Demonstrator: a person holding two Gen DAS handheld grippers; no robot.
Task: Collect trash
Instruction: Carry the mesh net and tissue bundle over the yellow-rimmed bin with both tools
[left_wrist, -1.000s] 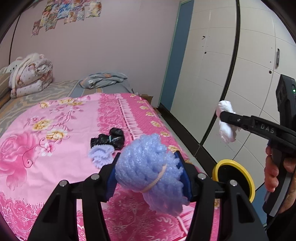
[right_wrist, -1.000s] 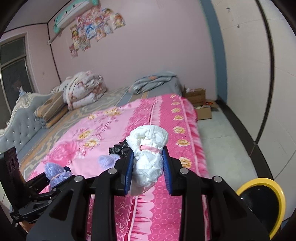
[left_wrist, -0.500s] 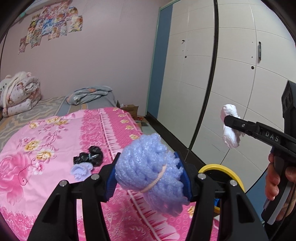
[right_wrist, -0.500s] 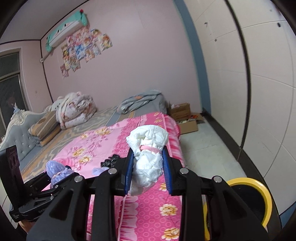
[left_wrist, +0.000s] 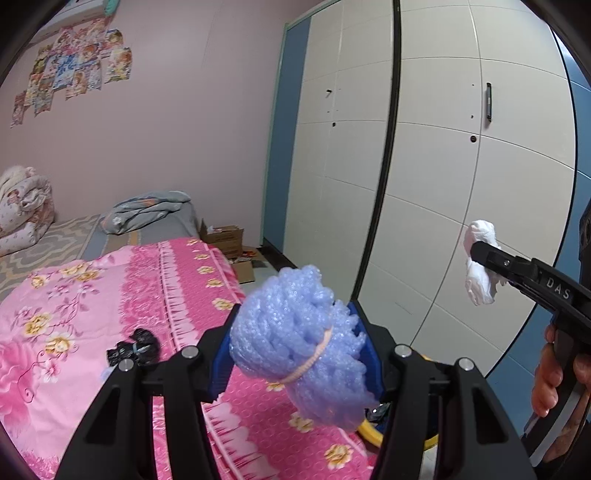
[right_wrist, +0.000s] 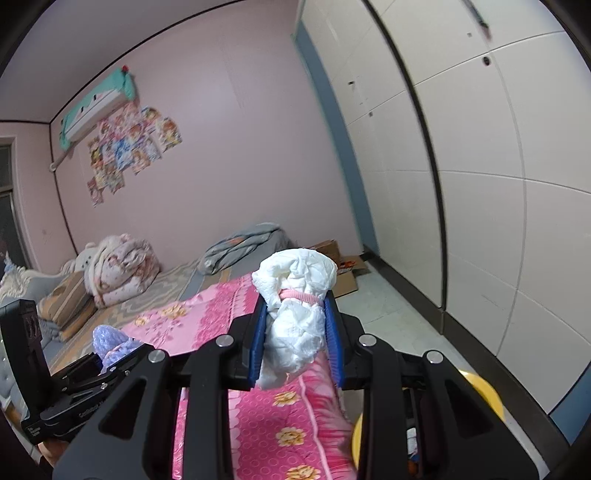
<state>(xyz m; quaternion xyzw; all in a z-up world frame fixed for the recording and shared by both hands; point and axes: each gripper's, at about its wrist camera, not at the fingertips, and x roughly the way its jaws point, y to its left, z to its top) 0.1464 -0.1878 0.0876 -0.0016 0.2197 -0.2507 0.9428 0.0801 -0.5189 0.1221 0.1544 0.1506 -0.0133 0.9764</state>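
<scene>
The left gripper (left_wrist: 295, 354) is clamped on a crumpled wad of lavender bubble-textured foam wrap (left_wrist: 295, 347) bound by a pale rubber band. The wad sits squarely between the two blue finger pads (left_wrist: 221, 363), bulging above them and hanging down past their front ends. It is held in the air over the near edge of the bed covered with a pink floral sheet (left_wrist: 92, 295).

The right gripper (right_wrist: 297, 332) is closed on a crumpled white paper bundle (right_wrist: 295, 295) cinched with a pink band. The lower part of the bundle is squeezed between the blue pads (right_wrist: 257, 339); its puffed top rises above the fingertips and a loose tail droops below them. It too is off the bed, held up in front of the white panelled wardrobe (right_wrist: 517, 221).

A round yellow-rimmed bin (right_wrist: 484, 391) stands on the floor beside the bed, below and behind both grippers, mostly hidden by their black frames.

A small knotted black plastic bag (left_wrist: 135, 349) lies on the pink sheet, well apart from both grippers.
</scene>
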